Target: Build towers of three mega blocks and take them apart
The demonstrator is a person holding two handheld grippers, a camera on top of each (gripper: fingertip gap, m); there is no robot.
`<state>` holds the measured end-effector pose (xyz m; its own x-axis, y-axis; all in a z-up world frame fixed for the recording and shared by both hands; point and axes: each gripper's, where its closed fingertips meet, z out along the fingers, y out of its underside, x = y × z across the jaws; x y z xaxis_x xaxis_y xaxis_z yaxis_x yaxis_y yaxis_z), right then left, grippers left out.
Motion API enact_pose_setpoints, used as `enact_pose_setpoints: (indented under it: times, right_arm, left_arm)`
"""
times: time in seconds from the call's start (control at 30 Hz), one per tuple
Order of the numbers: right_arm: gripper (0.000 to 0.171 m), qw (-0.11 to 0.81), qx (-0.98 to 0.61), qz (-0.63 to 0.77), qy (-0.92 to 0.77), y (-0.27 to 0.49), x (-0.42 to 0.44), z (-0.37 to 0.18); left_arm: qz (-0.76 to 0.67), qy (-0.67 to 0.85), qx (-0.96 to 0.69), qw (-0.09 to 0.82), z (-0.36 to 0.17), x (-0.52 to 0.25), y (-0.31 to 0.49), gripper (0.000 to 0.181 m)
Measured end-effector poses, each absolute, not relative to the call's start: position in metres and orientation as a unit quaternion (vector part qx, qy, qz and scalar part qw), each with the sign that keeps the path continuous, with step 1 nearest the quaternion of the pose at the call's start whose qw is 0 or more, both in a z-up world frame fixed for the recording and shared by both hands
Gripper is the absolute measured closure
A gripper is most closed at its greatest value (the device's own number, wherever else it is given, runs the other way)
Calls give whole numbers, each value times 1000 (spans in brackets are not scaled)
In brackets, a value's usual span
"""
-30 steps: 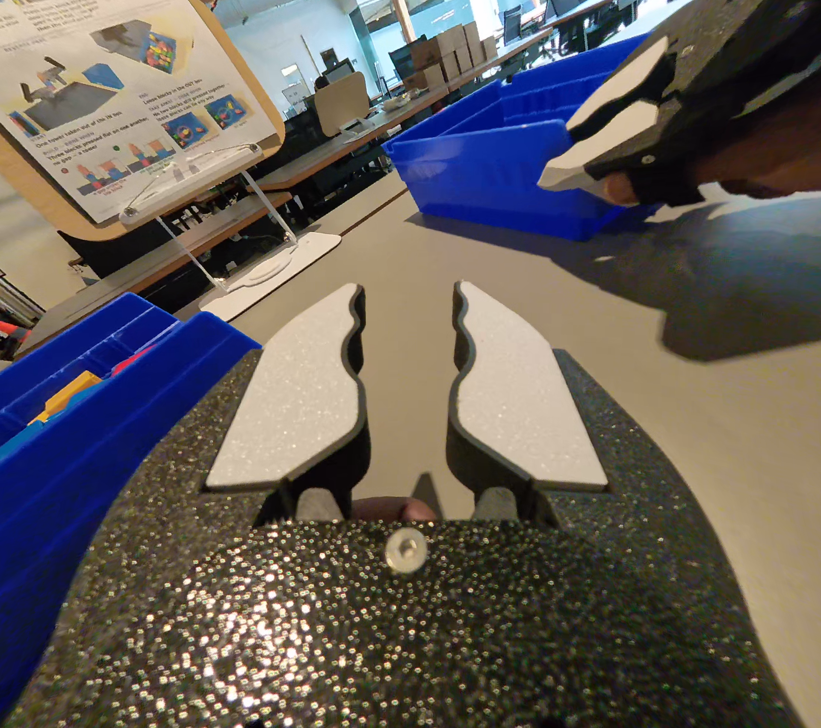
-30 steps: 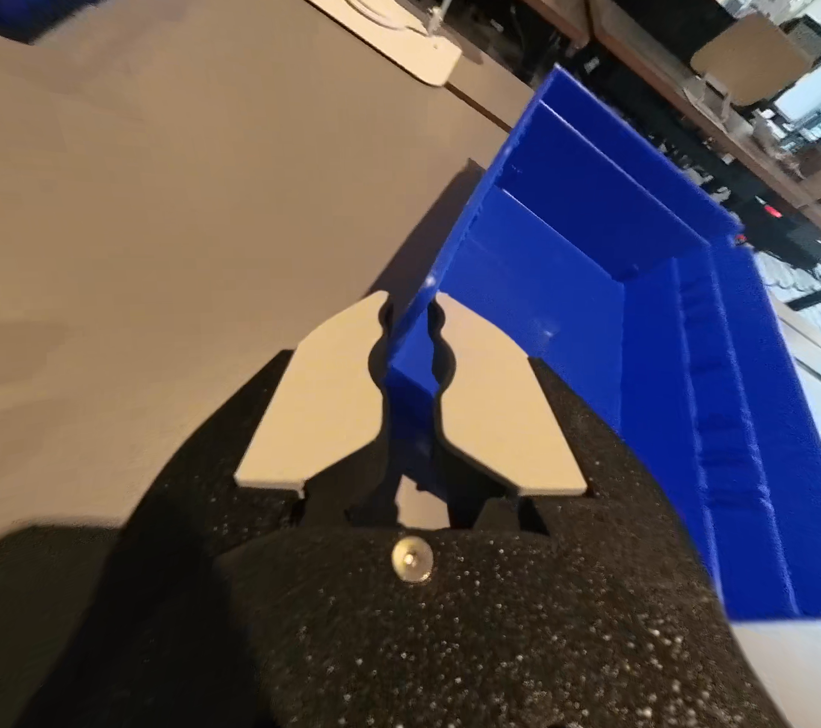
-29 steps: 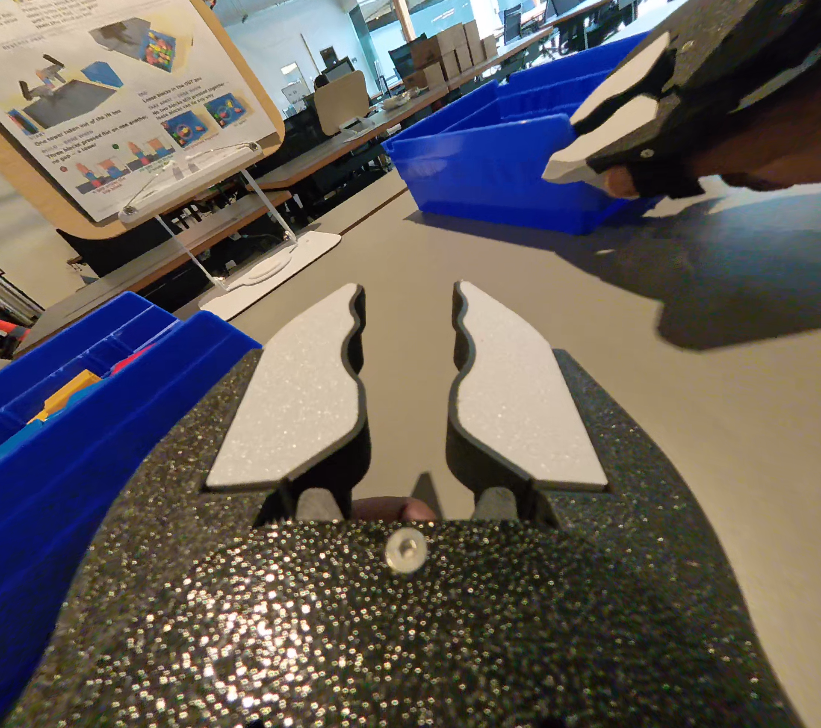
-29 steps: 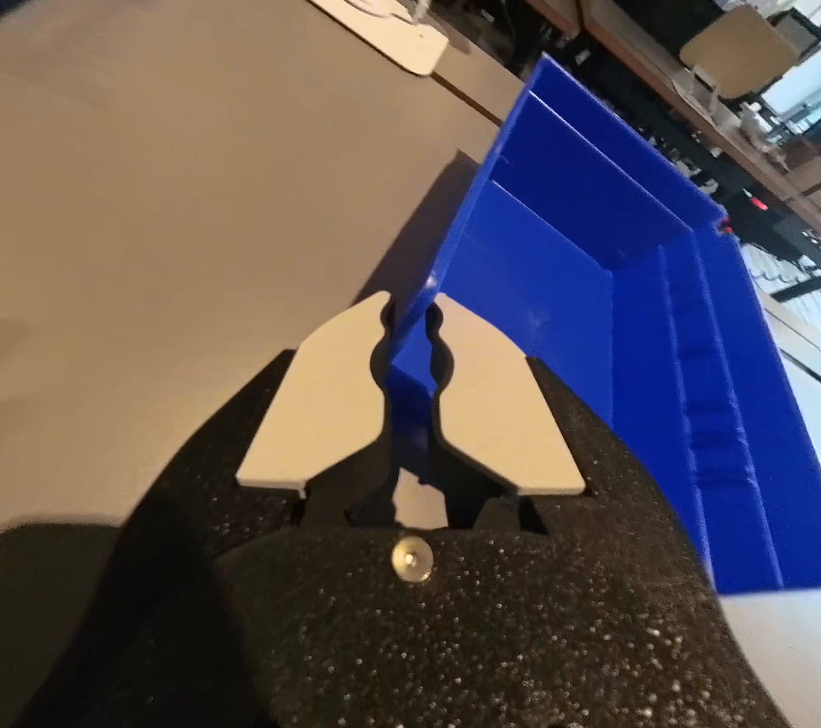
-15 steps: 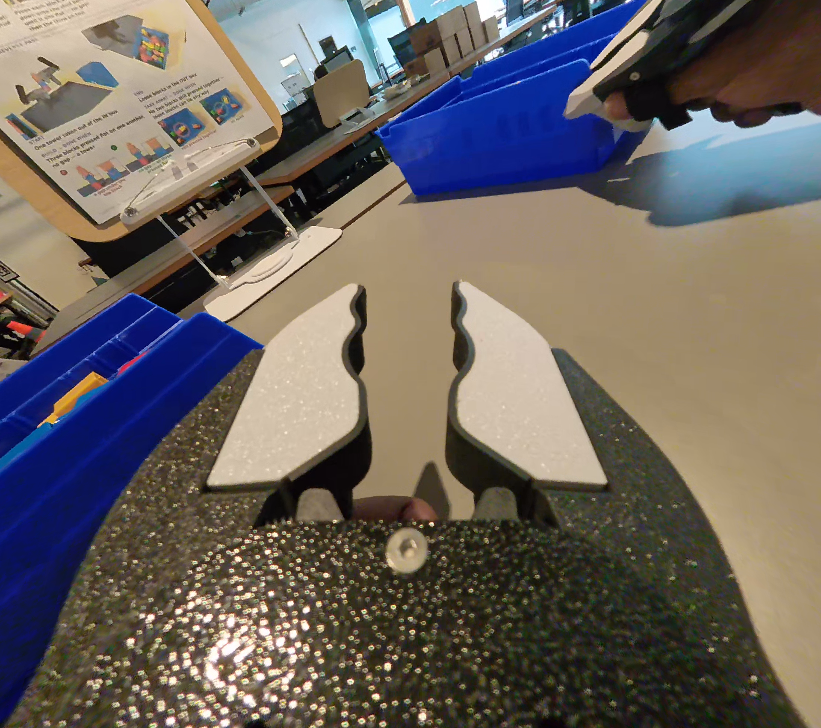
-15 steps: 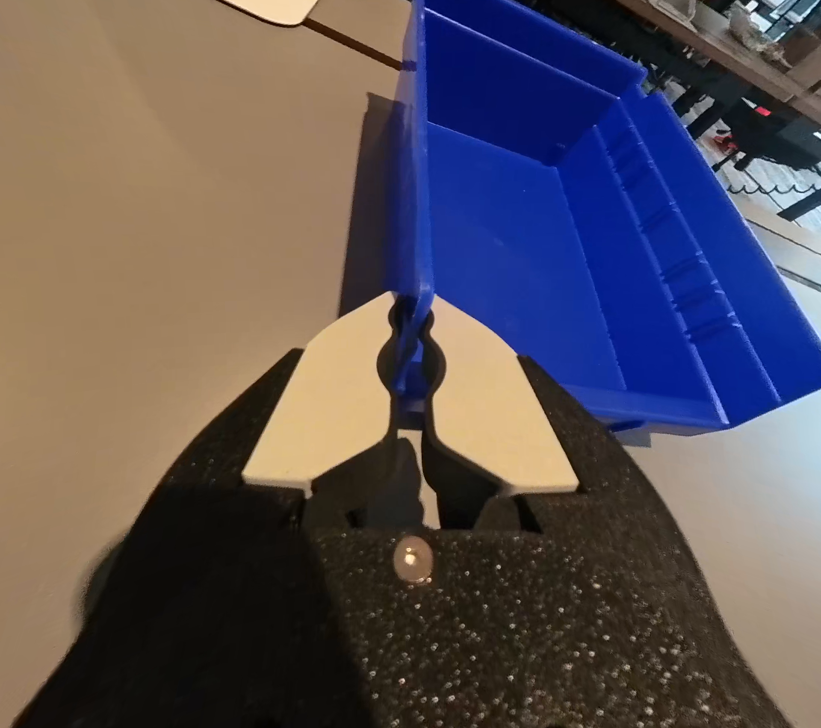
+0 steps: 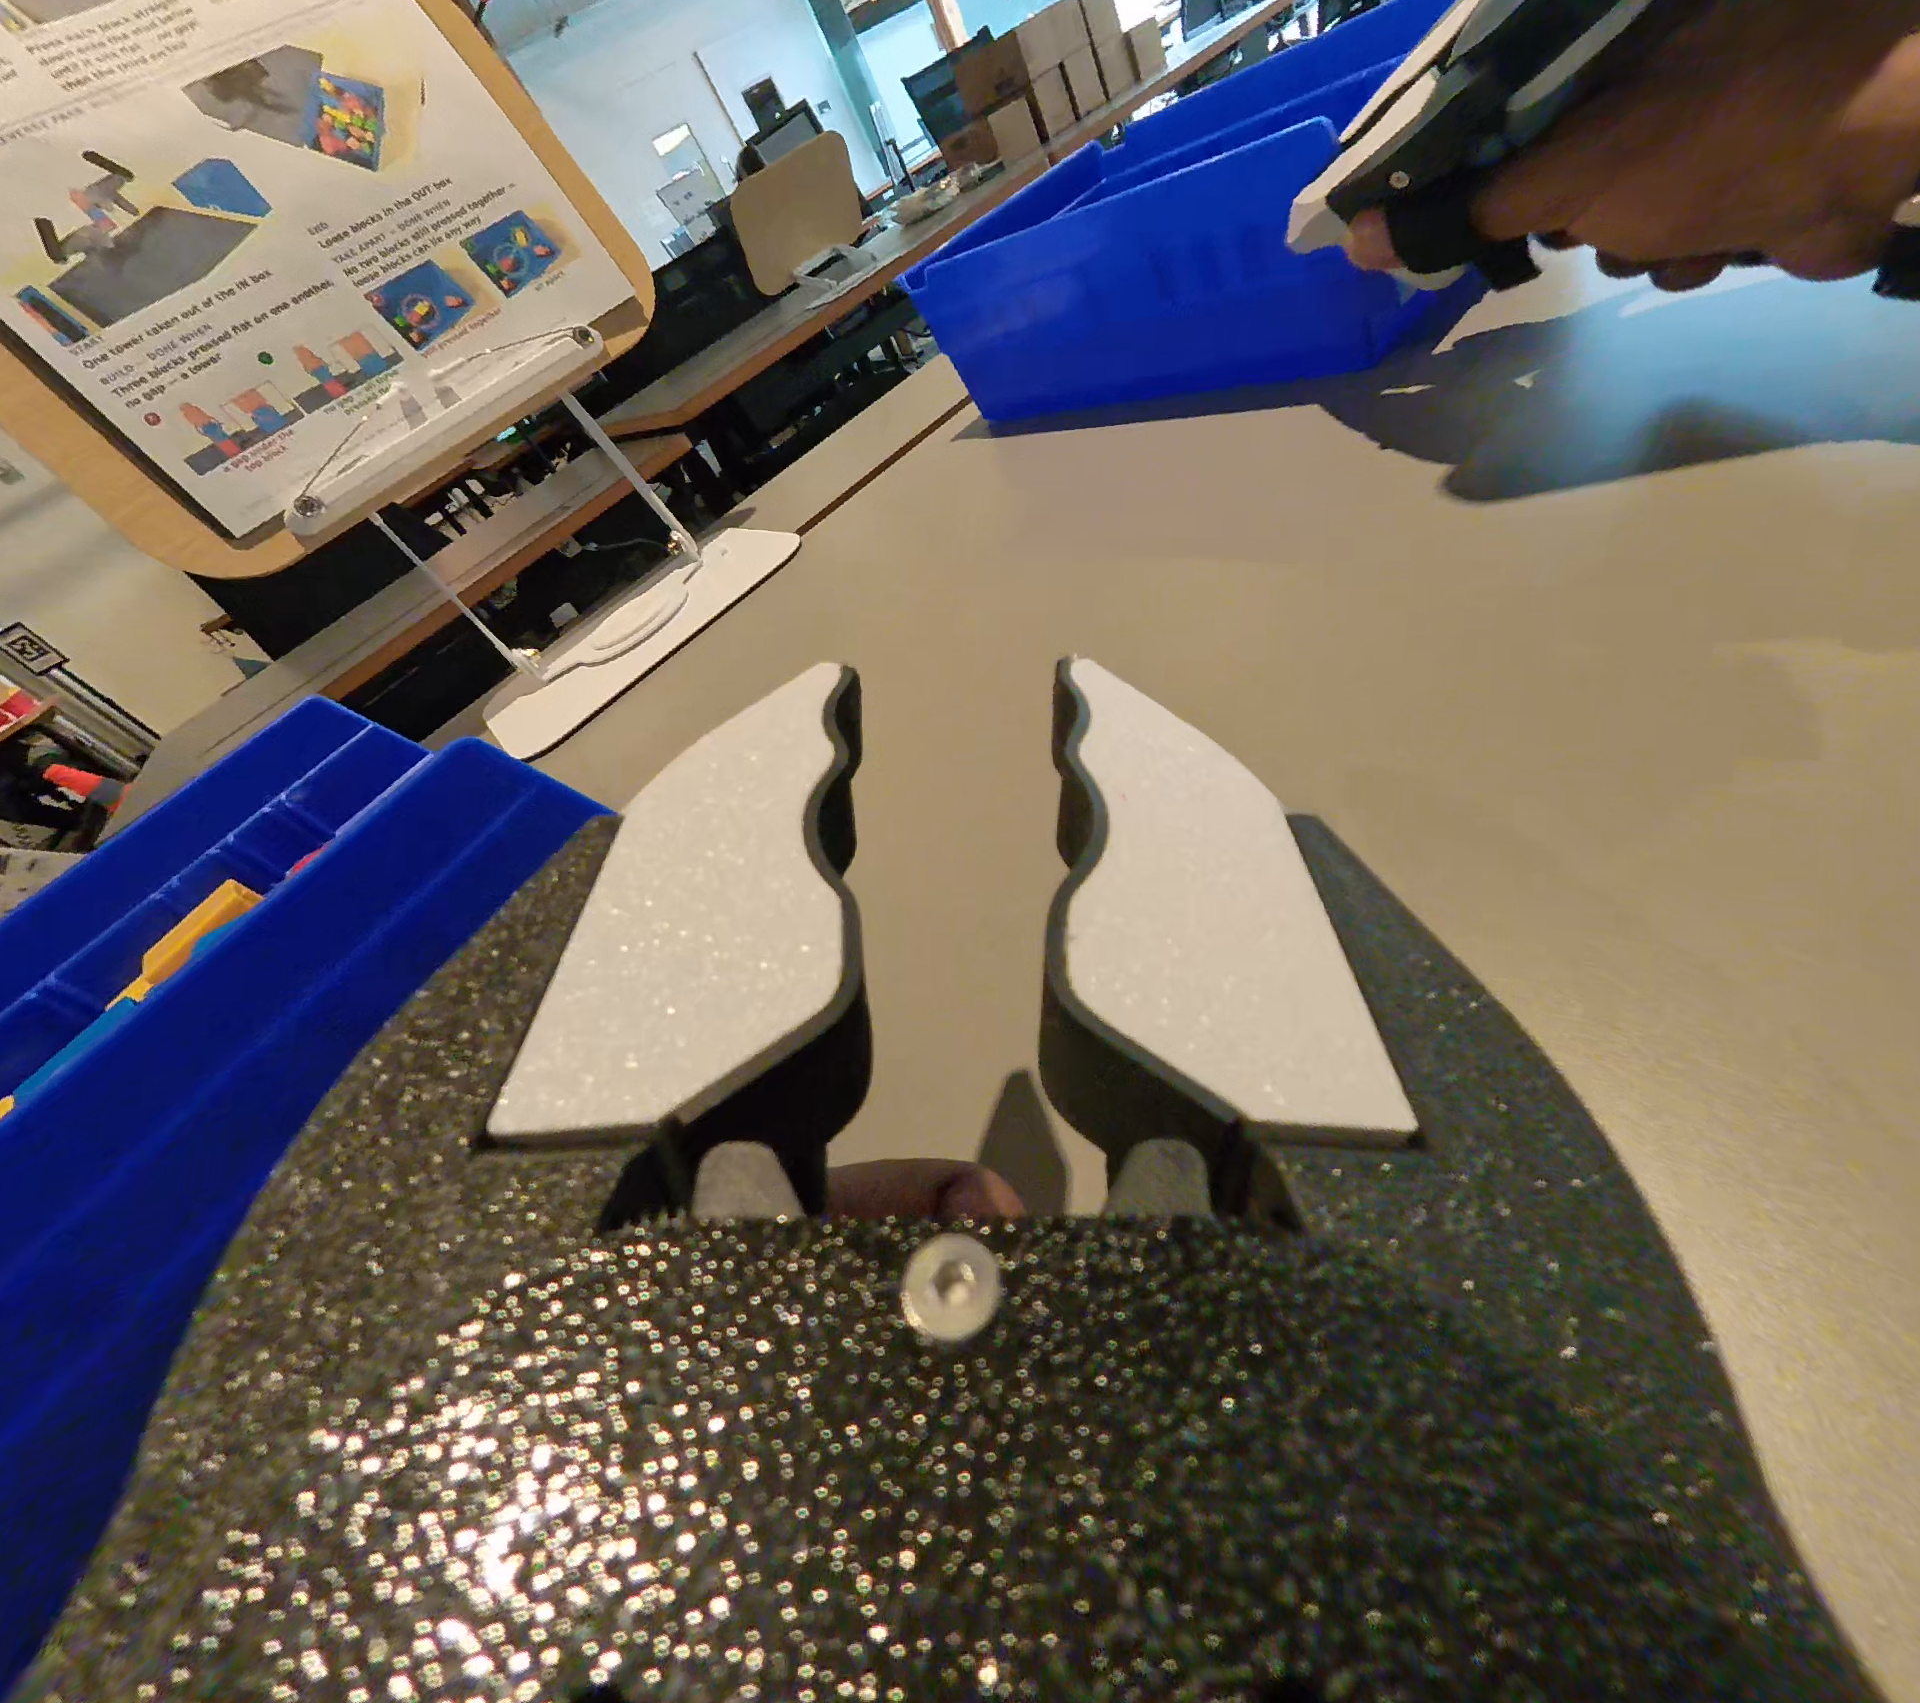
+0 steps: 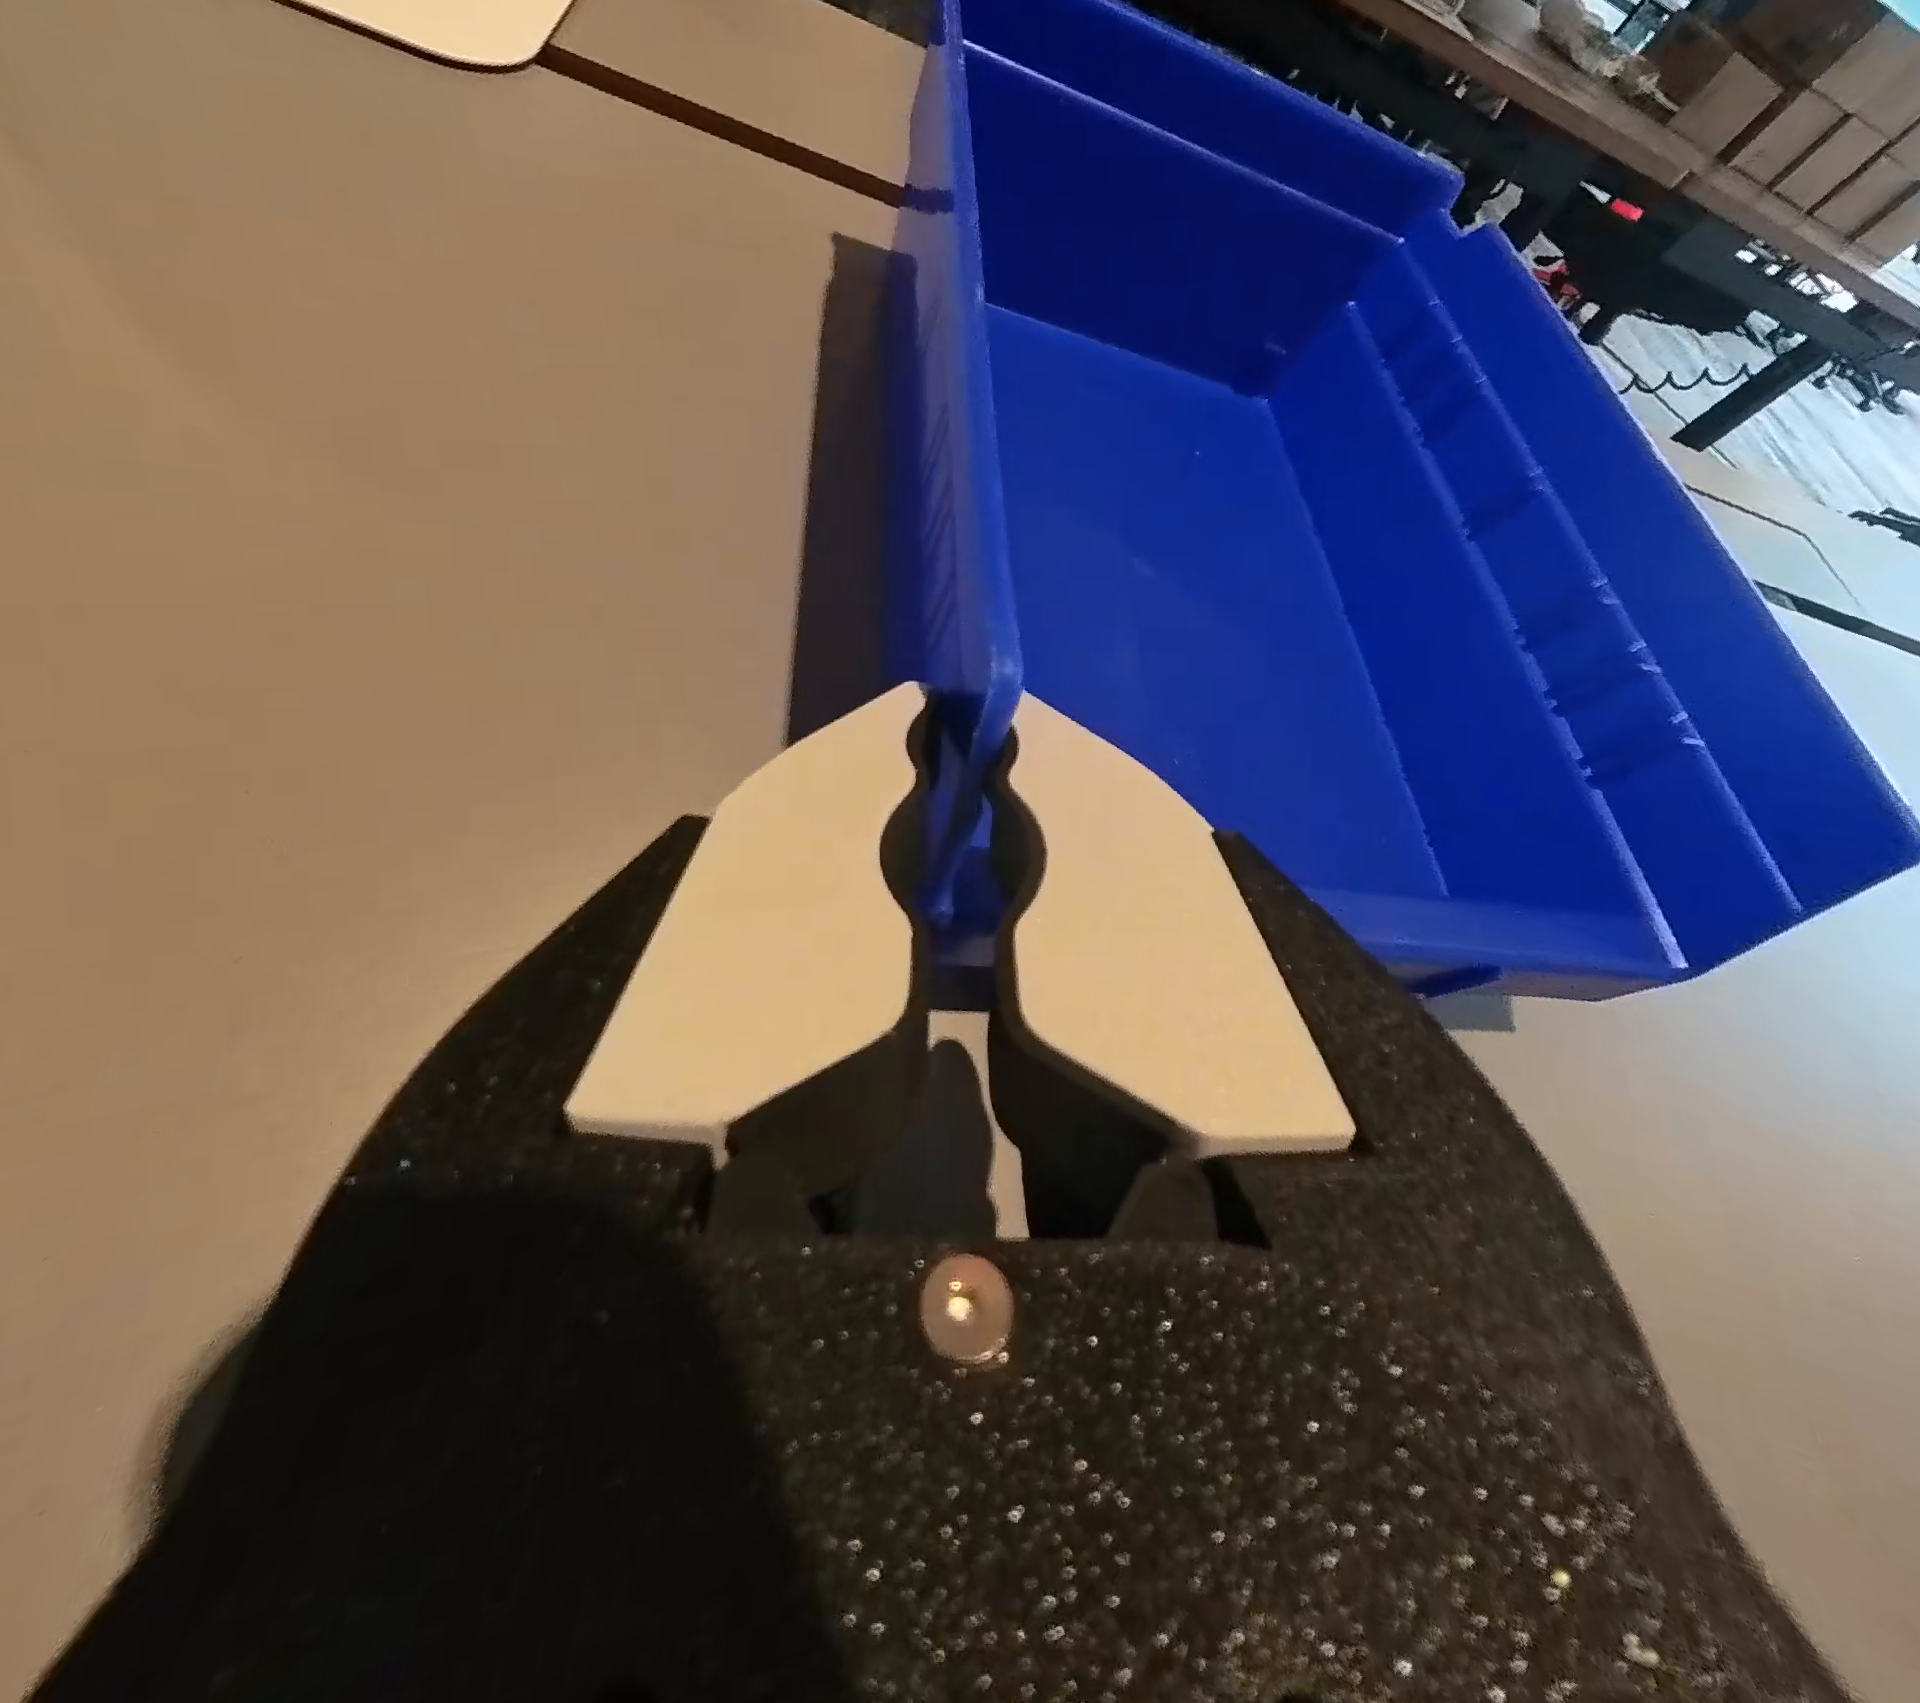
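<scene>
My right hand-held gripper (image 8: 961, 723) is pinching the near corner of the empty blue bin's (image 8: 1195, 510) wall at the desk's (image 8: 364, 458) far right. My left hand-held gripper (image 7: 956, 697) hovers spread, beside the blue bin (image 7: 260, 905) holding colored blocks (image 7: 197, 921).
</scene>
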<state>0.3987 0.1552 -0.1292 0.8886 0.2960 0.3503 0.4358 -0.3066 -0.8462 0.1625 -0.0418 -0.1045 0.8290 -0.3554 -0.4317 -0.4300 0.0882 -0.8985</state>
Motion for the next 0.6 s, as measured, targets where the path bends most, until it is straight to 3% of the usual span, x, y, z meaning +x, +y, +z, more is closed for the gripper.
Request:
enact_pose_setpoints:
  times: [0.4, 0.6]
  right_arm:
    - [164, 564, -787, -59, -243, 155, 387, -128]
    - [131, 625, -736, -50, -255, 123, 390, -106]
  left_arm:
    - [47, 301, -678, 669, -109, 164, -40, 147]
    - [12, 235, -659, 715, -88, 146, -43, 136]
